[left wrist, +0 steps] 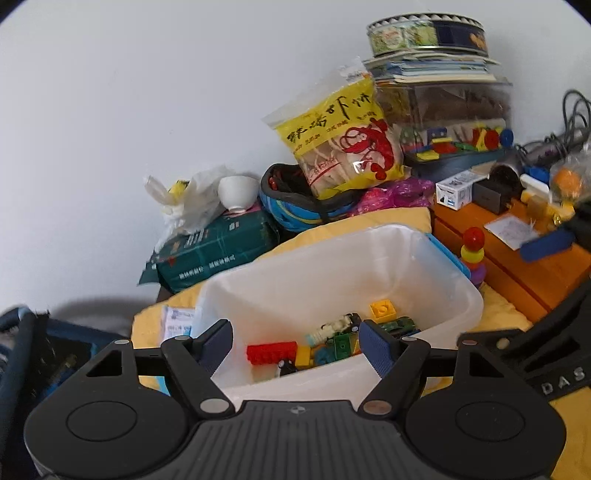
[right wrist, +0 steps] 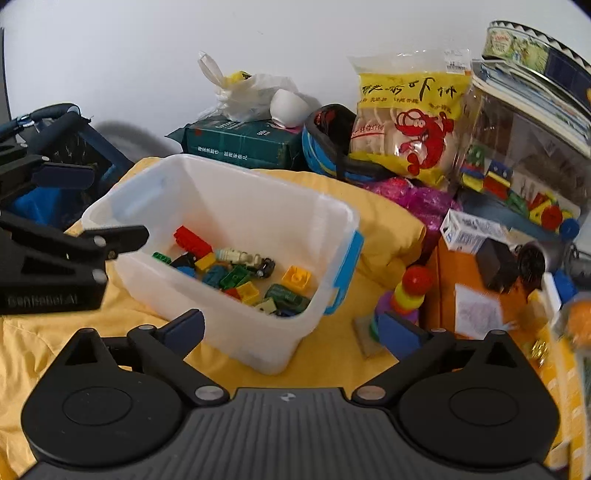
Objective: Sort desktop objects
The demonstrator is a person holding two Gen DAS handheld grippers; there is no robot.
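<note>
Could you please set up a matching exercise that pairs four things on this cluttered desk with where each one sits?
Things:
1. red brick
2. white cup
3. ring stacker toy
4. round tin

Places:
A. on the stack of books
B. on the yellow cloth, beside the orange box
C. inside the translucent bin
D. on the green package by the wall

Pairs: 1-C, 2-D, 3-B, 4-A

Bright, even light; right edge perhaps motion-blurred.
</note>
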